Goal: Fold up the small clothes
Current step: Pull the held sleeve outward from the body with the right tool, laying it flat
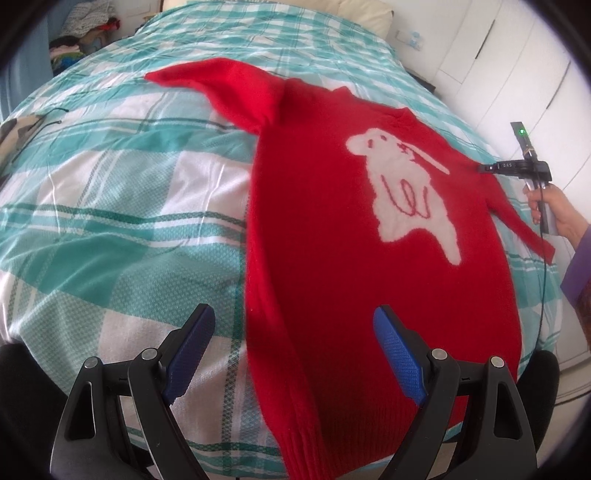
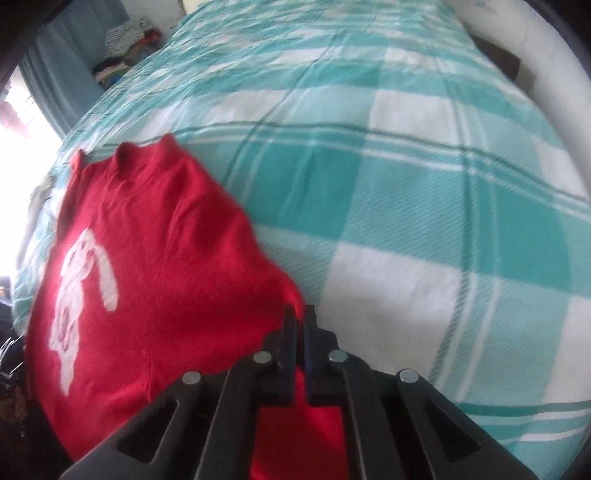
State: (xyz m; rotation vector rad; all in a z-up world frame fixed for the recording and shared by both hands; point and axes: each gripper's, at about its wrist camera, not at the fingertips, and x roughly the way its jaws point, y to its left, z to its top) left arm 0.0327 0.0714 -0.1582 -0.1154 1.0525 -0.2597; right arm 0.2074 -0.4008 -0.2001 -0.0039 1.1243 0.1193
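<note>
Left gripper point(image 1: 293, 343): fingers spread wide, gripping nothing, hovering over the sweater's hem at the bed's near edge
Right gripper point(image 2: 300, 325): clenched on the sweater's right shoulder, near the bed's right edge
Red sweater point(image 1: 325, 229): spread face up on the bed, white rabbit point(image 1: 406, 188) showing, far sleeve point(image 1: 221, 85) reaching toward the pillow point(image 1: 365, 11)
Bed point(image 1: 110, 192): teal and white checked cover

A home bedroom; checked bedspread point(image 1: 122, 206), pillow point(image 1: 365, 13), white wardrobe doors point(image 1: 517, 62).
</note>
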